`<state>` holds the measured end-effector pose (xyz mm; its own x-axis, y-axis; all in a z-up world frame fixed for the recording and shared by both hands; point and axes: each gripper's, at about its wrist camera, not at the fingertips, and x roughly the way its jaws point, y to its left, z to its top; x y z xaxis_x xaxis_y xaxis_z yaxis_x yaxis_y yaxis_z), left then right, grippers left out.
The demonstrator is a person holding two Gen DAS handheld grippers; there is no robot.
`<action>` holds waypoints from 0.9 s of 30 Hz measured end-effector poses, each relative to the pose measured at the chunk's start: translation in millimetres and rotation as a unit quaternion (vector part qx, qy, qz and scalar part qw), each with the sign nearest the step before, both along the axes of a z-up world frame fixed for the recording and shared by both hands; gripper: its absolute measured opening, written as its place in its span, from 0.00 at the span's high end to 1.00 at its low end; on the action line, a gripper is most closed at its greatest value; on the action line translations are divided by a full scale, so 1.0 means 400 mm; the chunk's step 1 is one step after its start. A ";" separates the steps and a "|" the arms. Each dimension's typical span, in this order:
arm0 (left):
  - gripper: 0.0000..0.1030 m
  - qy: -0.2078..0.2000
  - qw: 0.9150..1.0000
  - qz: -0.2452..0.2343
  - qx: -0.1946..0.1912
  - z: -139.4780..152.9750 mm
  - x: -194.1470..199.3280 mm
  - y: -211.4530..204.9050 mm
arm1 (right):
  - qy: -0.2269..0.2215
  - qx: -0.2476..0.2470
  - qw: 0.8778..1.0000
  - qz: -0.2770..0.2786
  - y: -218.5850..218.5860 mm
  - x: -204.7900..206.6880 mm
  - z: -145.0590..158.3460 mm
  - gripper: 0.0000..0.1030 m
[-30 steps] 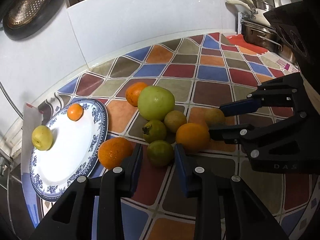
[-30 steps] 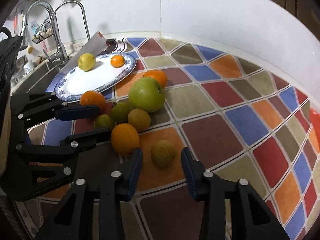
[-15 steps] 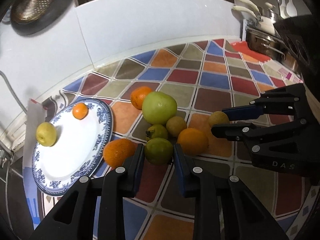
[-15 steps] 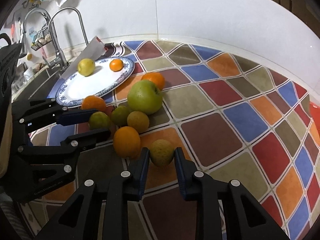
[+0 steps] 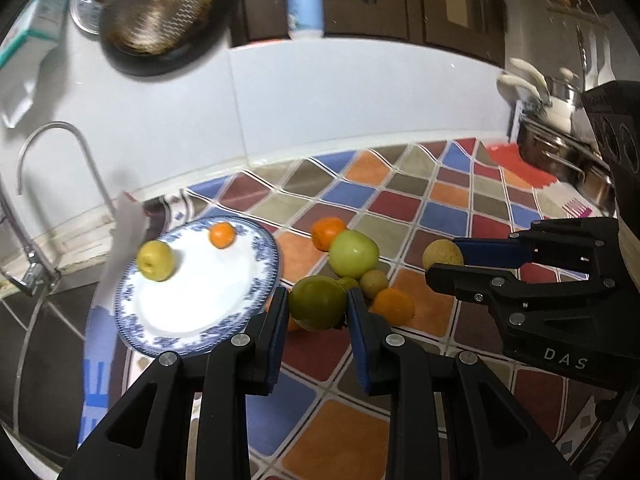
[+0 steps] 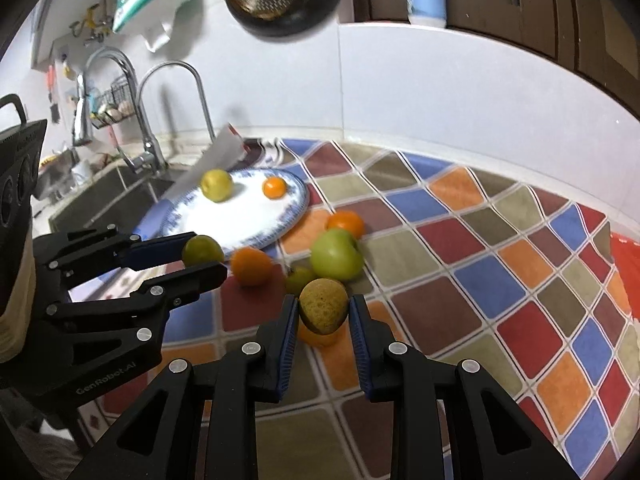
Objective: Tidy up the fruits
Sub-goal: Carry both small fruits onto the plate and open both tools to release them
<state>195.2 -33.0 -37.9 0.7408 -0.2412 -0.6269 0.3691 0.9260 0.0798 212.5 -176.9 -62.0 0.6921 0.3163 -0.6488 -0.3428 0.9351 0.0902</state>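
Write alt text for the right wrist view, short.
The right gripper jaws are shut on a brownish-yellow fruit above a colourful tiled counter. At left, the left gripper clamps a green fruit near a blue-rimmed plate holding two fruits; more fruit lies loose between them.

We see matt black plastic on both grippers, left gripper and right gripper, with ribbed blue pads that look rubbery. The plate is glossy glazed ceramic, the faucet shiny chromed metal. The brownish fruit has rough speckled skin, the green apple smooth waxy skin. The patterned counter covering looks smooth (vinyl, we guess), the wall tile glossy.
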 end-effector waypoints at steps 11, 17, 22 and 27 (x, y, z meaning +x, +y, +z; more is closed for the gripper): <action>0.72 -0.042 0.998 0.039 0.006 0.065 -0.036 0.094 | -0.030 0.021 0.999 0.018 0.075 -0.014 0.055 0.74; 0.72 -0.059 0.997 0.053 0.007 0.092 -0.028 0.159 | -0.049 0.027 0.998 0.032 0.139 0.003 0.088 0.74; 0.72 -0.067 0.996 0.061 0.008 0.099 -0.007 0.206 | -0.055 0.033 0.997 0.038 0.187 0.031 0.105 0.74; 0.72 -0.065 0.996 0.064 0.008 0.091 0.029 0.246 | -0.048 0.041 0.997 0.042 0.237 0.073 0.105 0.74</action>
<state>206.7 65.5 -1.4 0.8399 -0.1303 -0.5269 0.2334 0.9631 0.1339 241.7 -82.2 -19.9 0.7192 0.4251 -0.5496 -0.4300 0.8936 0.1285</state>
